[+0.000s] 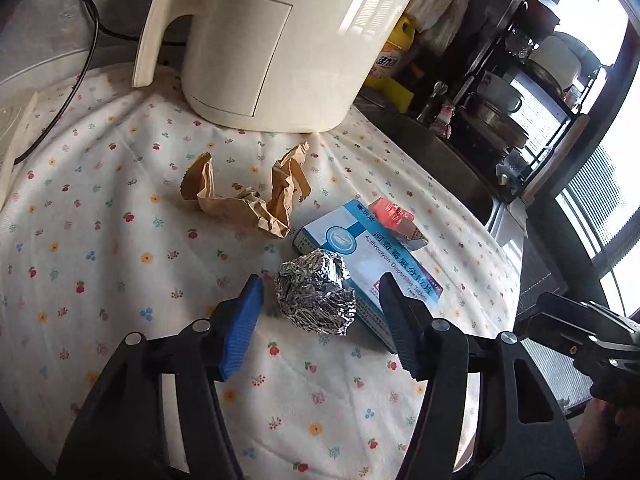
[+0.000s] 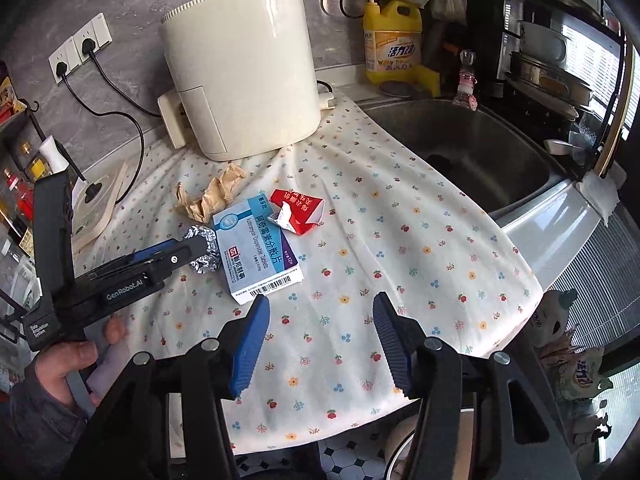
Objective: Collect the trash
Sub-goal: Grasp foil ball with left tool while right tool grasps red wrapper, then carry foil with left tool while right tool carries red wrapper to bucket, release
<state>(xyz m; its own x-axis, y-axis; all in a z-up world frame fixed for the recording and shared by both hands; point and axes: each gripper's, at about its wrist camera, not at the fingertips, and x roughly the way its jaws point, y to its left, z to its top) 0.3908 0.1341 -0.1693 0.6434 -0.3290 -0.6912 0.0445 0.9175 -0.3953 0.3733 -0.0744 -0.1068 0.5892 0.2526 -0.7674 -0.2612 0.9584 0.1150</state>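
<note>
A crumpled foil ball (image 1: pixel 316 296) lies on the flowered cloth (image 1: pixel 120 240), against a blue-and-white medicine box (image 1: pixel 368 264). My left gripper (image 1: pixel 320 300) is open, its blue fingers either side of the foil ball, not touching it. A crumpled brown paper bag (image 1: pixel 248 196) lies behind, and a torn red carton (image 1: pixel 394 216) rests at the box's far end. My right gripper (image 2: pixel 320 320) is open and empty over the cloth, in front of the box (image 2: pixel 256 248). The foil (image 2: pixel 202 250), paper (image 2: pixel 212 196) and red carton (image 2: pixel 298 212) also show there.
A cream air fryer (image 2: pixel 240 80) stands at the back of the cloth. A steel sink (image 2: pixel 460 148) lies to the right, with a yellow detergent bottle (image 2: pixel 392 44) and a dish rack (image 2: pixel 560 52) behind it. Wall sockets with black cables (image 2: pixel 80 48) are at the left.
</note>
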